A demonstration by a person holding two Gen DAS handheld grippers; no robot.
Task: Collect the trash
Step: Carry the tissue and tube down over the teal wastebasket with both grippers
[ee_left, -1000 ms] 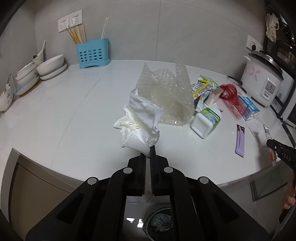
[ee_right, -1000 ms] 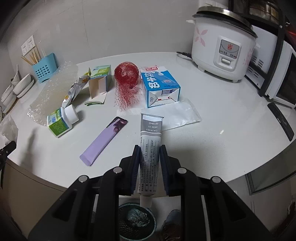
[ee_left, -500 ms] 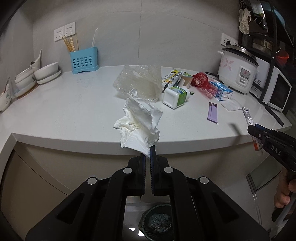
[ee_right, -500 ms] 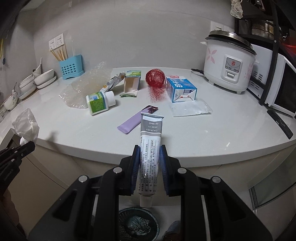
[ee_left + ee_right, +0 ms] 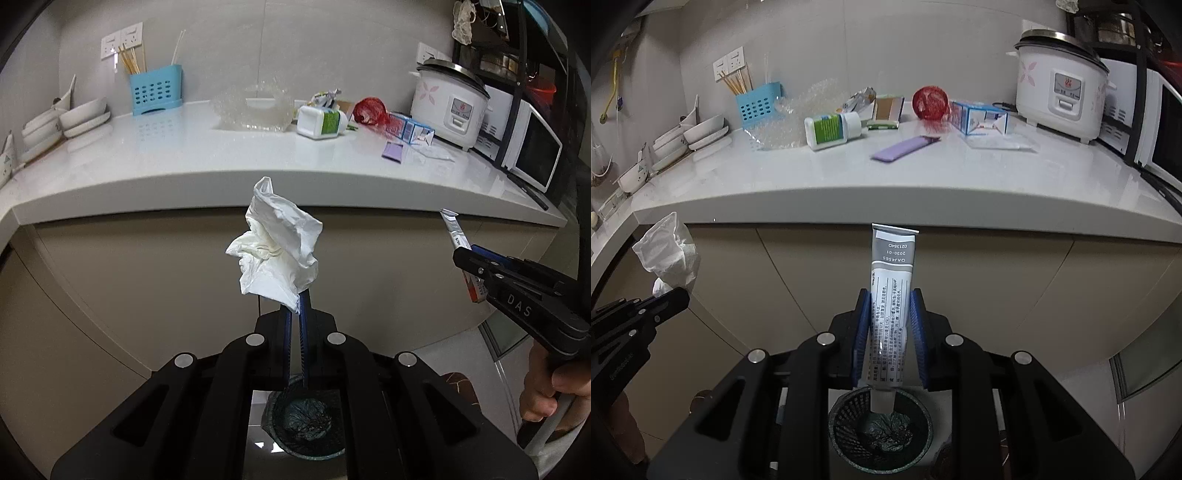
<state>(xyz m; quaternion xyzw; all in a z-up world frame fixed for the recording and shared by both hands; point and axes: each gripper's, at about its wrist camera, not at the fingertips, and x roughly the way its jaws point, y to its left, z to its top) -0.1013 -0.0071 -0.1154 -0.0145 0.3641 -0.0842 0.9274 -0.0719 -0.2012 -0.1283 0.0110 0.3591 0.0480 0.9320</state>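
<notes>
Below the white counter (image 5: 923,192), in front of the beige cabinet fronts, the left gripper (image 5: 298,314) is clenched on a crumpled white tissue (image 5: 277,254) and the right gripper (image 5: 891,306) clamps a grey tube (image 5: 892,280), both above a dark mesh trash bin (image 5: 846,424) on the floor.
</notes>
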